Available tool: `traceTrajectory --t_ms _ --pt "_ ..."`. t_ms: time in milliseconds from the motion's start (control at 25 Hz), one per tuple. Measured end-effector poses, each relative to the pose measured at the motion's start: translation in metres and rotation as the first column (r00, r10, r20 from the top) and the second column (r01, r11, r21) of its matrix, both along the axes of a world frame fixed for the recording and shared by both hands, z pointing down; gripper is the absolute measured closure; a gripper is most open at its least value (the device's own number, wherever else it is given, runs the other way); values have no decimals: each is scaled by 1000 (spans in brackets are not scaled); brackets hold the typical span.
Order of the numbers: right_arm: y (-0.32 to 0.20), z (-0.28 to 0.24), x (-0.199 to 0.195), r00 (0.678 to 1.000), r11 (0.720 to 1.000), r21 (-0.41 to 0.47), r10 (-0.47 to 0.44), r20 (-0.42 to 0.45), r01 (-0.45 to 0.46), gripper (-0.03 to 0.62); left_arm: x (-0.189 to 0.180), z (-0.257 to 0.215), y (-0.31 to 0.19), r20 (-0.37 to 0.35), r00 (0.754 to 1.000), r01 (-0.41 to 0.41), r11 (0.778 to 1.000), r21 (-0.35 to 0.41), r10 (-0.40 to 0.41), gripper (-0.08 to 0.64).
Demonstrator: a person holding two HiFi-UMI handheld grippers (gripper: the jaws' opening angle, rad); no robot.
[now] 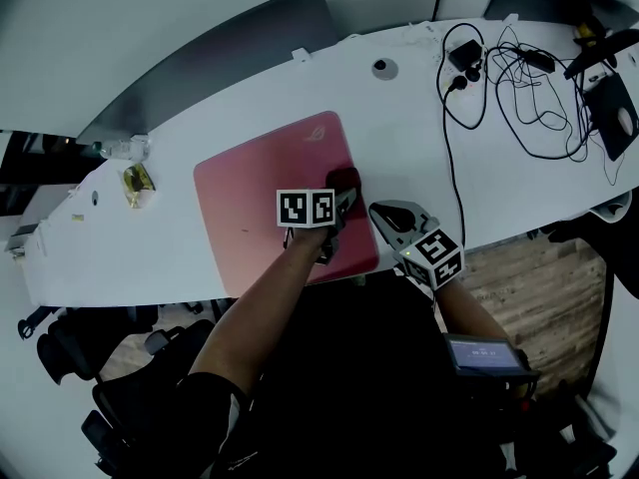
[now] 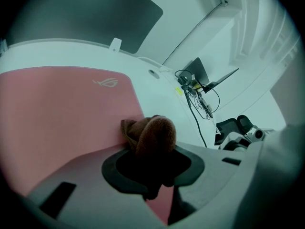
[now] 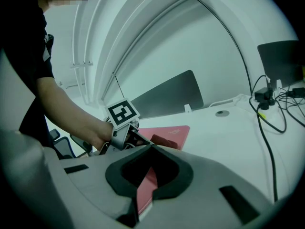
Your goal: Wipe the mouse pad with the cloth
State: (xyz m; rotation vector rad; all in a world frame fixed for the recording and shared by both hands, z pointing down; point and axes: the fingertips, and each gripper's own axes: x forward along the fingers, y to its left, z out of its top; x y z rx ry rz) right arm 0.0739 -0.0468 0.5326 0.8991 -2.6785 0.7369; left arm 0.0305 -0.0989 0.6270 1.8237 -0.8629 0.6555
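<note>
White curved table [image 1: 419,118] with a pink mouse pad [image 1: 245,203] (logo at its far edge) and tangled black cables [image 1: 514,83]

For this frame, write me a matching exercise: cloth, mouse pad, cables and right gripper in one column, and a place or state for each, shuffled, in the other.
Things:
1. cloth
2. mouse pad
3. cables
4. right gripper

Places and states:
A. pink, lying on the desk
B. black, tangled toward the desk's right end
C. jaws at the pad's right edge, on the person's side
D. brown, bunched in the left gripper's jaws

Pairs: 1-D; 2-A; 3-B; 4-C
</note>
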Motion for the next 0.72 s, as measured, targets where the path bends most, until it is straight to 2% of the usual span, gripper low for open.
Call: traceTrajectory --t_ms 720 --pt "9 -4 -52 997 997 2 -77 -16 77 568 -79 5 16 28 994 110 994 -3 -110 445"
